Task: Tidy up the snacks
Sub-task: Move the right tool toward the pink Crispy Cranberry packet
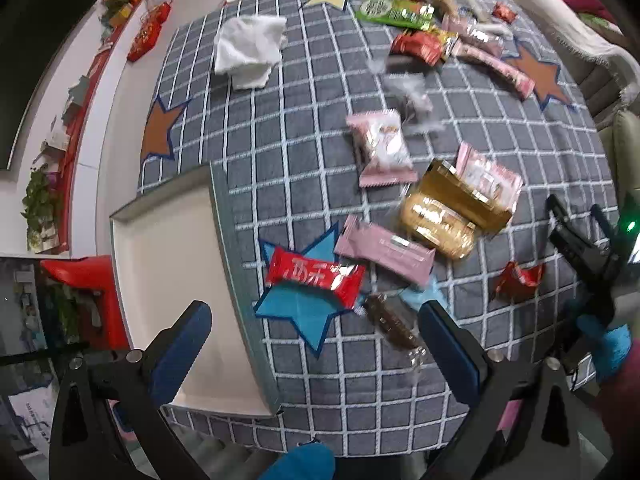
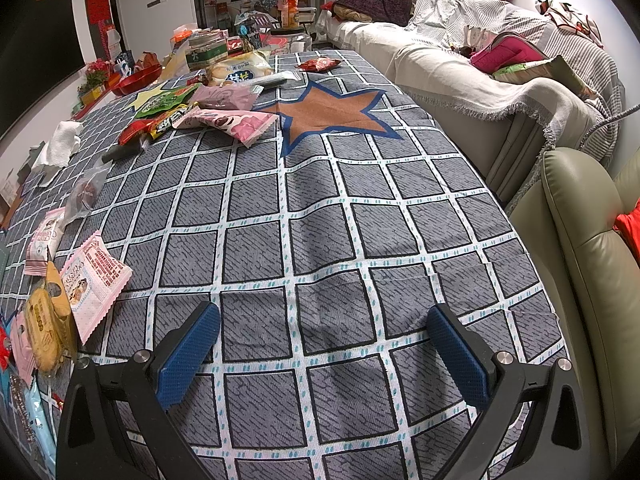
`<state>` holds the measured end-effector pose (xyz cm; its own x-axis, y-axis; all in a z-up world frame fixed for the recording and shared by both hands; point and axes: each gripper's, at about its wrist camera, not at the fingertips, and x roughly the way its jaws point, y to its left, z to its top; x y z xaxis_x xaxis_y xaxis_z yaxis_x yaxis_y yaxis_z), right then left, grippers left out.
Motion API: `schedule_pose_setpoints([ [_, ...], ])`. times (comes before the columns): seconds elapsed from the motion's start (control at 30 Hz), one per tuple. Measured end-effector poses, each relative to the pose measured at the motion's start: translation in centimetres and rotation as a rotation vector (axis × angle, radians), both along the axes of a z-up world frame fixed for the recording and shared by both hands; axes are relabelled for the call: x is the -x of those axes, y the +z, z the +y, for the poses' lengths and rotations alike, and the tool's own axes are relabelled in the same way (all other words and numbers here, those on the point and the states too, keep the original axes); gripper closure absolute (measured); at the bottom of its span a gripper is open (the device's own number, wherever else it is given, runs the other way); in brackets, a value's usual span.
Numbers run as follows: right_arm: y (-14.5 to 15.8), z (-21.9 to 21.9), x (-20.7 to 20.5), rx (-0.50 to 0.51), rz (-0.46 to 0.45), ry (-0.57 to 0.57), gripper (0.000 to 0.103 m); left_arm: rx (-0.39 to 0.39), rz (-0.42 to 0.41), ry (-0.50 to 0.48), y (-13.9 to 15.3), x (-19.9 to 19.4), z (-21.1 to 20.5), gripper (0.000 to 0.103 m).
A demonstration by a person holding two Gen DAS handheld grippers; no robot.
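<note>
Left gripper, wide open and empty, hovers nearest the brown snack bar, probably chocolate, lying diagonally just ahead-right; right gripper likewise.

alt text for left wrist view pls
Open left gripper hovers over a checked tablecloth strewn with wrapped snacks, a red packet nearest its jaws. An empty white box sits at left, a crumpled tissue farther back.

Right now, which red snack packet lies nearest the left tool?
The red packet with white lettering, lying on the blue star beside the white box. The other red ones sit farther off, right and far across the cloth.
</note>
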<state>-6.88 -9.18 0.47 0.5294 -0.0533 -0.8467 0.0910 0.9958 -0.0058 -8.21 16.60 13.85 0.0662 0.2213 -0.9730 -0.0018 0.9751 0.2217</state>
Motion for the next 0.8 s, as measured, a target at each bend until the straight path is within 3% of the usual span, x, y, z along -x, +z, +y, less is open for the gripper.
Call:
schedule_pose_setpoints([
  [0.23,0.0,-0.6,-1.6,-0.028,0.325,0.106,0.000,0.036,0.076,0.045,-2.3,2.3,2.3,0.000],
  [0.4,0.2,-1.4,0.3,-0.129,0.527,0.064,0.000,0.069,0.117,0.085,-4.8,3.9,3.4,0.000],
  [0.57,1.6,0.3,3.0,-0.143,0.587,0.058,0.000,0.098,0.141,0.128,-7.4,3.4,3.8,0.000],
  [0.8,4.4,4.7,1.6,-0.096,0.556,0.143,0.000,0.159,0.052,0.176,-7.4,-1.5,2.8,0.000],
])
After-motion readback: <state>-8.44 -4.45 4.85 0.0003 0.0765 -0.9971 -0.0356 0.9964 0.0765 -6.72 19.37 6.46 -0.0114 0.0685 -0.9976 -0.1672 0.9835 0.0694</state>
